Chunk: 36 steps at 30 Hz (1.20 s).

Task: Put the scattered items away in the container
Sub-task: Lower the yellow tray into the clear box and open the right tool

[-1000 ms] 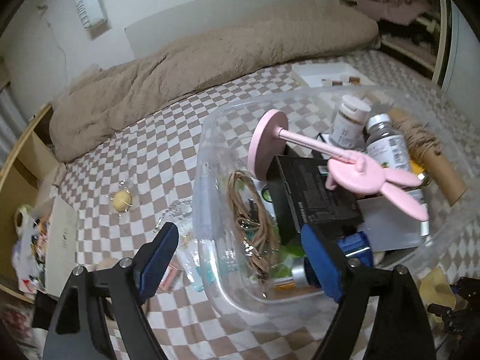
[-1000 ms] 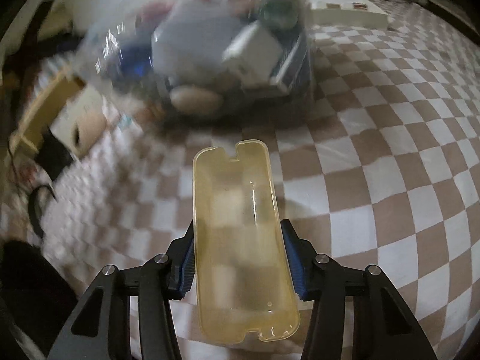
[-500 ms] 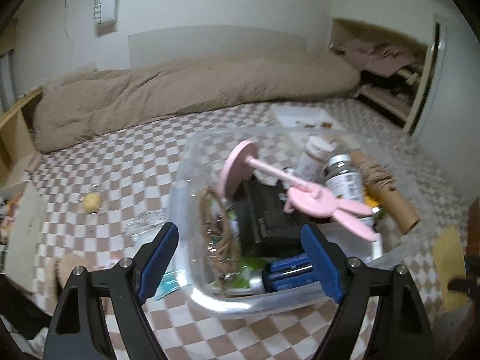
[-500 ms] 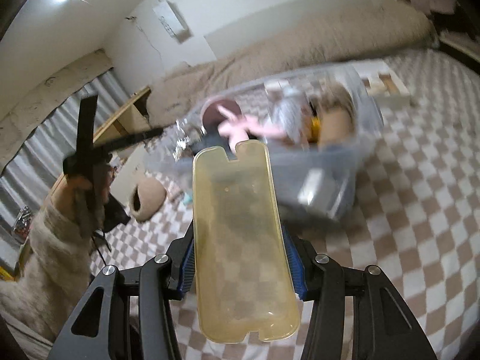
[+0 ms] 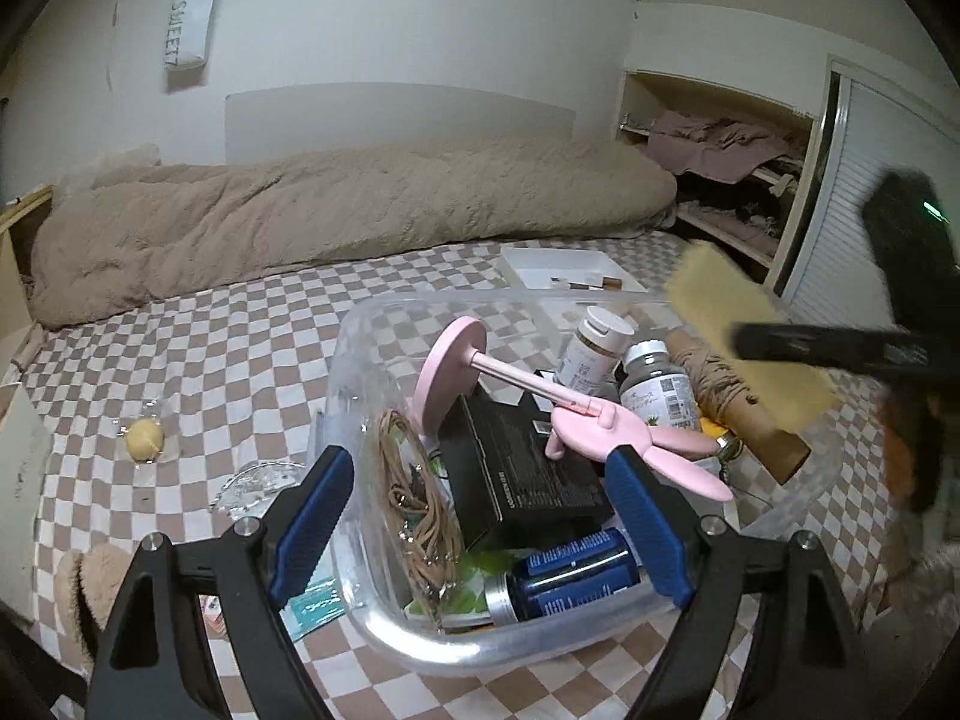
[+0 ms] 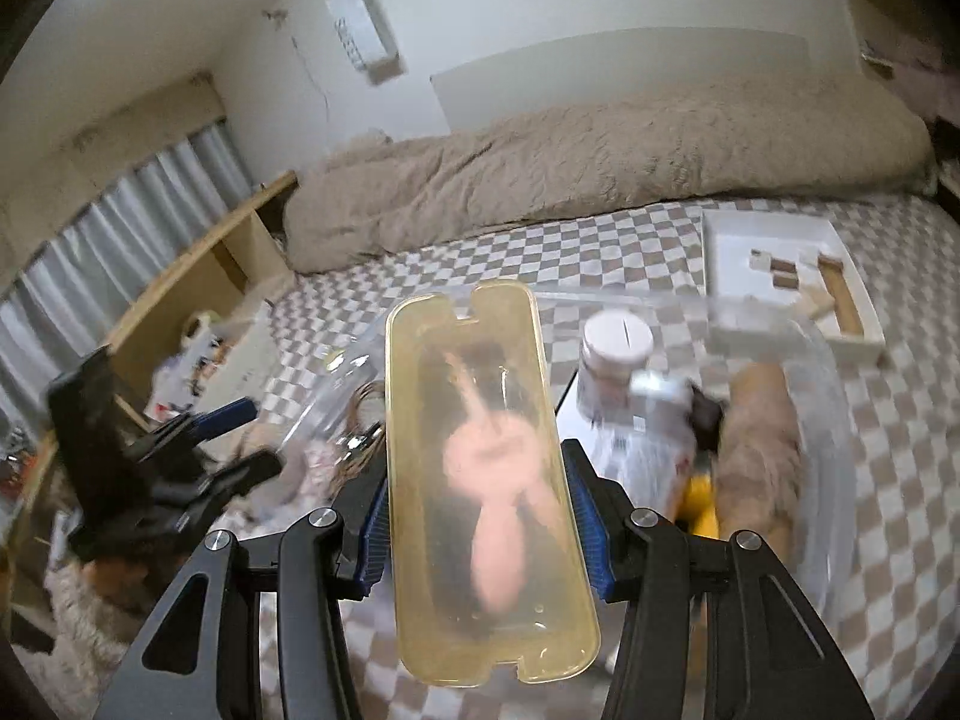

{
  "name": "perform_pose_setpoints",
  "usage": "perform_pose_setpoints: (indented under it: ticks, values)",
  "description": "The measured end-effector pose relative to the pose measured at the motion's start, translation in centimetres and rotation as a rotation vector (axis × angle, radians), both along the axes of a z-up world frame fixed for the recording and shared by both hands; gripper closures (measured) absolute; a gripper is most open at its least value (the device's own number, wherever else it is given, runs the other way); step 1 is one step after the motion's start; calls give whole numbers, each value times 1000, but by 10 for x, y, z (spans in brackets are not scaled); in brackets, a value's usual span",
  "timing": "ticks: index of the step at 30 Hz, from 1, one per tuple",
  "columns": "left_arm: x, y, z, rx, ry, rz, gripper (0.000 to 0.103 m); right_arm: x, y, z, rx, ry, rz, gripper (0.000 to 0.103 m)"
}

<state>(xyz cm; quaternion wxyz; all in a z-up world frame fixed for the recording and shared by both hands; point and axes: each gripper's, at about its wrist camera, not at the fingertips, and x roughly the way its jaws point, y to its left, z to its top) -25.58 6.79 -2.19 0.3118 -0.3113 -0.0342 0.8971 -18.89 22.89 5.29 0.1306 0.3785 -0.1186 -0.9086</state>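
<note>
Bin: clear, full, sat on checked bed | right gripper: clamped on yellow lid above bin | left gripper: jaws opening, straddling bin's near corner, pads not touching.

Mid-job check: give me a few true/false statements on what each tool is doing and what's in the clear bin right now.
1. The right tool grips a yellowish translucent phone case. True.
2. The left tool holds the pink stand. False: its jaws are opening around the clear bin's near rim, and the pink stand lies inside the bin.
3. A black box lies in the bin. True.
4. The small yellow ball sits in the bin. False: the small yellow ball is on the checkered cover.
</note>
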Motion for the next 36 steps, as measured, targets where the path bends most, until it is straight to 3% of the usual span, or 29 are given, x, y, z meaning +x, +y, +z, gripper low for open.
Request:
perform_pose_setpoints:
  ticks: [13,15,16,17,19,36]
  values:
    - [-24,-5,-23,55,-47,-24,17,-112,-46,-39,279,-174,99,51]
    - [-27,-7,-26,69,-51,-23,17,-118,-49,-44,331,-184,93,47]
    - [-29,-7,-27,75,-53,-23,17,-118,-49,-43,340,-169,80,32]
    - [-30,-8,-28,82,-55,-23,16,-116,-48,-40,337,-146,64,14]
    - [-32,-8,-28,90,-51,-22,14,-114,-45,-34,300,-111,44,7]
    - [-30,-7,-24,89,-52,-5,14,-81,-38,-13,170,-37,2,7]
